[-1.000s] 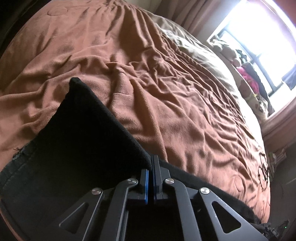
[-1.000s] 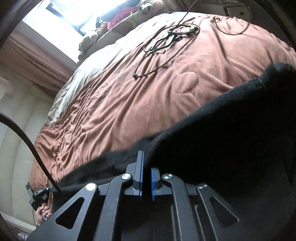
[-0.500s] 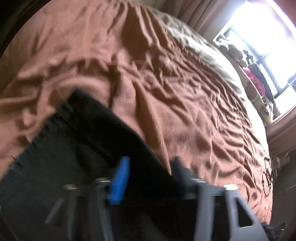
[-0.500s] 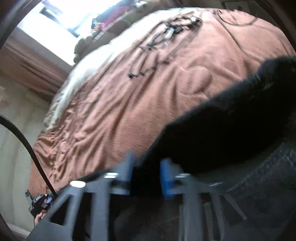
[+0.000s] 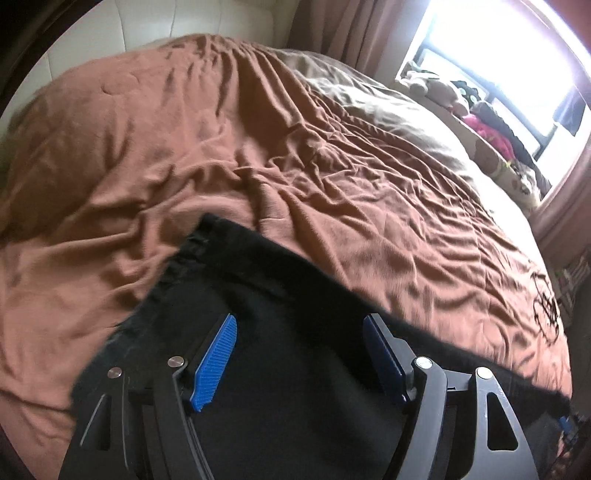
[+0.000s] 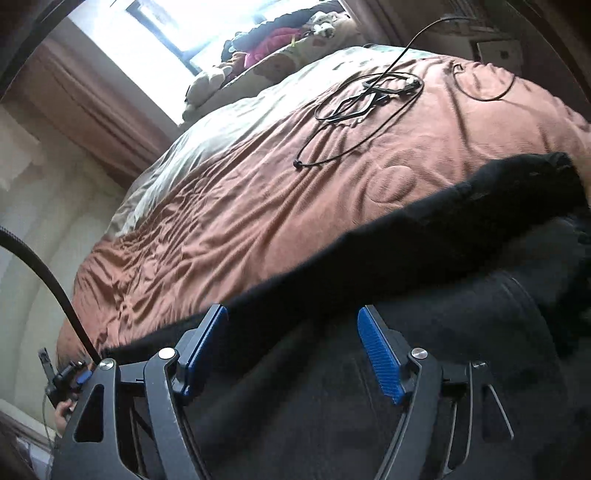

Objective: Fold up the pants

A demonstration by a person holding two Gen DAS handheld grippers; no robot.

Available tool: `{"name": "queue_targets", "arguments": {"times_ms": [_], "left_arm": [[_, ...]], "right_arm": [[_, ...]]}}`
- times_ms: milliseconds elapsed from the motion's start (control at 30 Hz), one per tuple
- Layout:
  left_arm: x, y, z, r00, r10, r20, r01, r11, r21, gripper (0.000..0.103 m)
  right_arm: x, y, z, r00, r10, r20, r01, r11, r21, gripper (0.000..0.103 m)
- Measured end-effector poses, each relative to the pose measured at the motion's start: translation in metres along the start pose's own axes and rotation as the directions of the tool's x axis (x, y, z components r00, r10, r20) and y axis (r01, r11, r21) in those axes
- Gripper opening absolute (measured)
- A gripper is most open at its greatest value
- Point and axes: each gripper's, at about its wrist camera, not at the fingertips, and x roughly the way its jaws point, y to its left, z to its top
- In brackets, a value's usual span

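Observation:
The black pants (image 5: 288, 314) lie flat on the brown bedspread (image 5: 295, 155), folded over with the upper layer's edge running across. My left gripper (image 5: 299, 328) is open and empty just above the pants near their left end. In the right wrist view the pants (image 6: 424, 240) stretch from lower left to the right edge. My right gripper (image 6: 291, 325) is open and empty, hovering over the fold edge. Both have blue pads (image 5: 218, 354), spread wide.
Black cables (image 6: 365, 103) lie coiled on the bedspread (image 6: 240, 206) beyond the pants. Stuffed toys and clothes (image 5: 480, 114) sit on the window sill behind the bed. A padded headboard (image 5: 184, 33) is at the far left. A black hose (image 6: 44, 273) hangs at left.
Both grippers were shut on the pants' edge a second ago. They have opened and let go. The lifted fabric has dropped flat onto the lower layer, and both grippers have pulled back a little.

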Motion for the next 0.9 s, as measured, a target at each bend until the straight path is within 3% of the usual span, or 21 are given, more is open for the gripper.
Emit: {"name": "queue_targets", "arguments": {"times_ms": [500,633,900], "left_arm": [[-0.111,0.066,-0.051,0.999,0.018,0.033,-0.018,1.000,-0.012,0.073],[-0.124,0.084,-0.067,1.000,0.004,0.028,-0.003,0.999,-0.046,0.066],[-0.123,0.110,-0.096,1.000,-0.018,-0.007,0.017,0.995,-0.103,0.063]], "right_arm": [[-0.136,-0.031,-0.053,0.997,-0.058,0.043,0.059,0.998,-0.023,0.072],[-0.166,-0.044,-0.068,0.996,-0.069,0.056,0.069,0.998,-0.003,0.072],[-0.215,-0.077,-0.103,0.993,-0.096,0.071,0.092,0.995,0.048,0.072]]}}
